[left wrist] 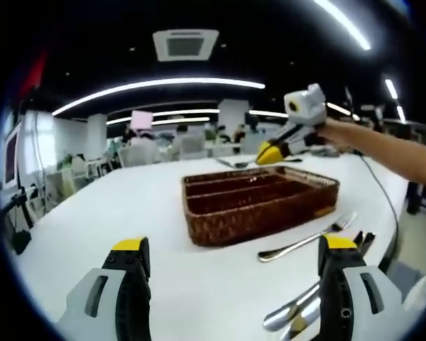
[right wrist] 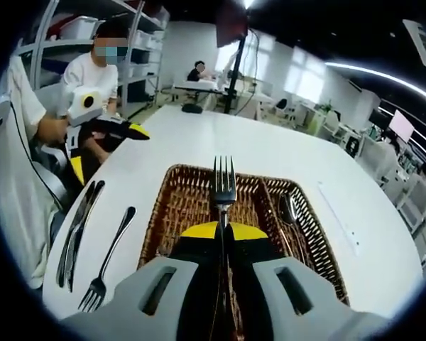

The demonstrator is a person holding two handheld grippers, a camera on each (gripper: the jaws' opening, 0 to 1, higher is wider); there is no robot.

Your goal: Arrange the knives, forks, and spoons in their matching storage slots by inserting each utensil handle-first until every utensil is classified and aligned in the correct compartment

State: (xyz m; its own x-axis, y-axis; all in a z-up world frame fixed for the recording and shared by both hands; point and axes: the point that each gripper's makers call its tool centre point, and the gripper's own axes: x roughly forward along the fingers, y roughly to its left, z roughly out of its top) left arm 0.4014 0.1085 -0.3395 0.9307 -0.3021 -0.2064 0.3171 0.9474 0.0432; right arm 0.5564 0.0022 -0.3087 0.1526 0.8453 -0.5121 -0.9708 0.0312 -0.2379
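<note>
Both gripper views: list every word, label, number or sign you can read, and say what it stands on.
No text can be read in either view.
The wicker tray, the fork in the right gripper and the loose fork on the white table show no markings.
The far monitor and the pink panel are too blurred to read.

Open-plan office — desks (left wrist: 138, 153), monitors (right wrist: 401, 124), strip lights (left wrist: 156, 87).

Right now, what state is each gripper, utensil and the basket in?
Right gripper: shut on a fork, tines up, above the basket.
Left gripper: open, holding nothing.
Basket: on the table, spoon inside.
Loose fork: flat on the table.
Knives: flat beside it.
</note>
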